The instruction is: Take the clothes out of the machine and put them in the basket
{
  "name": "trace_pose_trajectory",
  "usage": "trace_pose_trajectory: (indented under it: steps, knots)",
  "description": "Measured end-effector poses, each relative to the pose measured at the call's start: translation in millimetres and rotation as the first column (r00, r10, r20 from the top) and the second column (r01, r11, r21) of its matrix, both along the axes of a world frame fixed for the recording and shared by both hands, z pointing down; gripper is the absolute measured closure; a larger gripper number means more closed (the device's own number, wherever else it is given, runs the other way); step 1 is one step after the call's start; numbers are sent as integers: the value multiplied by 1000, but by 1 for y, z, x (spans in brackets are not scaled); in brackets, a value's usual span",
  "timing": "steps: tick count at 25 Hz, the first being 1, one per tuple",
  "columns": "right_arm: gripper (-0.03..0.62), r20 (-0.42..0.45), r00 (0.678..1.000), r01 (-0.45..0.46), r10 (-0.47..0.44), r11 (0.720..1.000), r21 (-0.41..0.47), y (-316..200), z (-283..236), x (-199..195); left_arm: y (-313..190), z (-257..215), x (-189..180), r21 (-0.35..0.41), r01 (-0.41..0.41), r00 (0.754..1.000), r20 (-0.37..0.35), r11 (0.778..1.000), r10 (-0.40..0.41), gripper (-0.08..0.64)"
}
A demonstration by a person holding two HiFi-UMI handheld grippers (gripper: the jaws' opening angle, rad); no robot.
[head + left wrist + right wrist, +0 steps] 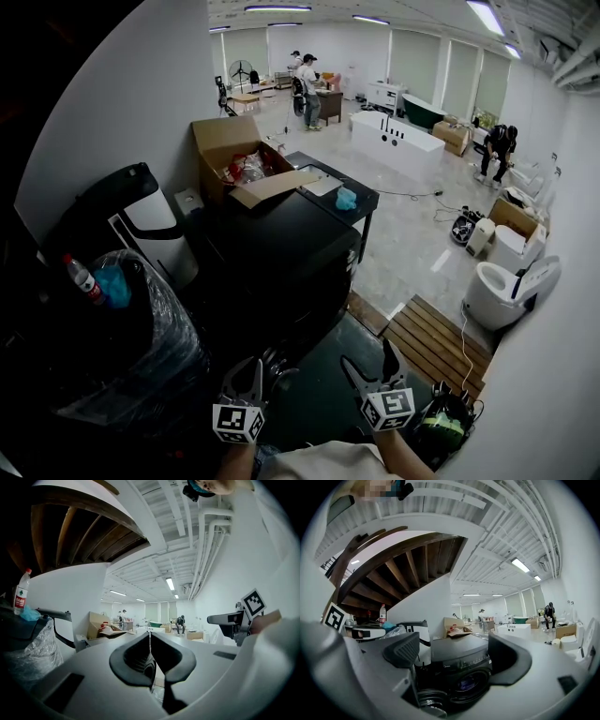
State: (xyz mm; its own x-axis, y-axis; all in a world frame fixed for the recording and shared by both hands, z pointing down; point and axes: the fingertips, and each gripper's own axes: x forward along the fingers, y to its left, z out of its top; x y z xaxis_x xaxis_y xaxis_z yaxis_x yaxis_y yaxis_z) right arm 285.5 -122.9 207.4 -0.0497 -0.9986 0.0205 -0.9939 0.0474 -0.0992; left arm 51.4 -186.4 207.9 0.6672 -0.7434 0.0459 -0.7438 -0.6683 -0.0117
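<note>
The left gripper, at the bottom of the head view, has its jaws pressed together on nothing. The right gripper is spread wide and empty, facing the black washing machine at frame centre. Its round front is too dark to show clothes.

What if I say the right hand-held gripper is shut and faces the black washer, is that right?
No. The right hand-held gripper is open, not shut; the right gripper view shows its jaws apart. It does face the black washer.
</note>
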Motion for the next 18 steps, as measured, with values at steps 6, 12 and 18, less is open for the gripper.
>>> trace_pose_trajectory:
  steps: [6, 12, 18]
  knots:
    - [144, -13, 1000, -6, 6, 1000, -11, -1, 4, 10, -3, 4, 10, -8, -7, 1000, -1, 1000, 7, 537]
    - [144, 6, 1000, -6, 6, 1000, -17, -6, 10, 34, -4, 6, 33, -4, -7, 1000, 21, 1000, 7, 537]
    - [144, 10, 999, 43, -42, 999, -31, -21, 14, 66, -12, 4, 61, -6, 49, 998, 31, 999, -49, 537]
